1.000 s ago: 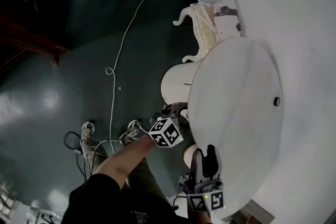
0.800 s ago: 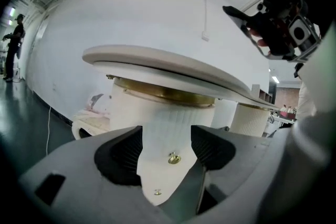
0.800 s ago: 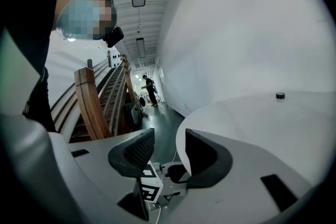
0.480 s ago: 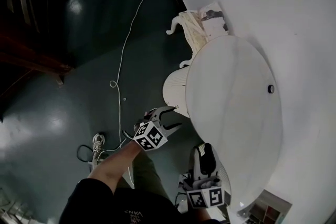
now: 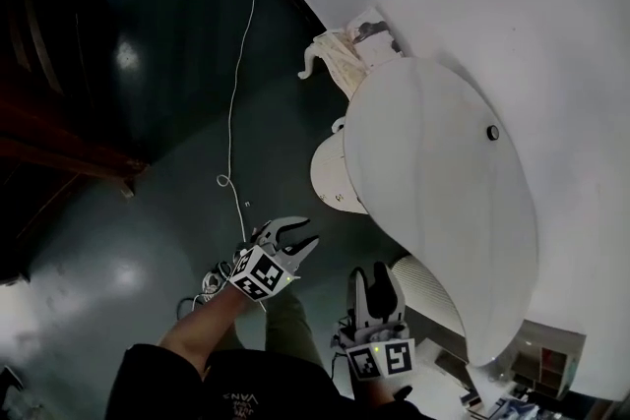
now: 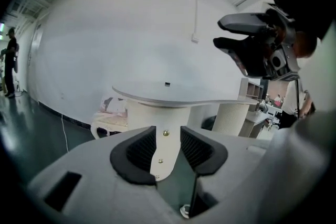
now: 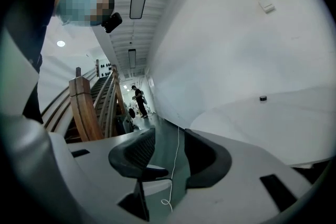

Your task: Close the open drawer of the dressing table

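Note:
The white dressing table has an oval top (image 5: 433, 172) on a round ribbed pedestal (image 5: 333, 177). In the left gripper view the pedestal (image 6: 152, 115) shows a column of brass knobs (image 6: 166, 133), and its drawer fronts look flush. My left gripper (image 5: 298, 233) hovers over the dark floor, apart from the pedestal. Its jaws (image 6: 168, 149) have just been closing, with nothing between them. My right gripper (image 5: 376, 272) is open and empty, held below the table's edge with its fingers pointing along it. It also shows in the left gripper view, as the right gripper (image 6: 227, 33) high on the right.
A small black object (image 5: 492, 132) lies on the tabletop. A white carved stool (image 5: 340, 64) stands beyond the pedestal by the wall. A white cable (image 5: 236, 84) runs across the floor. A second ribbed pedestal (image 5: 433, 285) is near my right gripper. A wooden staircase (image 7: 89, 107) and a distant person (image 7: 139, 99) are behind.
My left gripper has drawn back from the pedestal's front toward the lower left, and its jaws stand narrower. The right gripper has also pulled back a little from the table.

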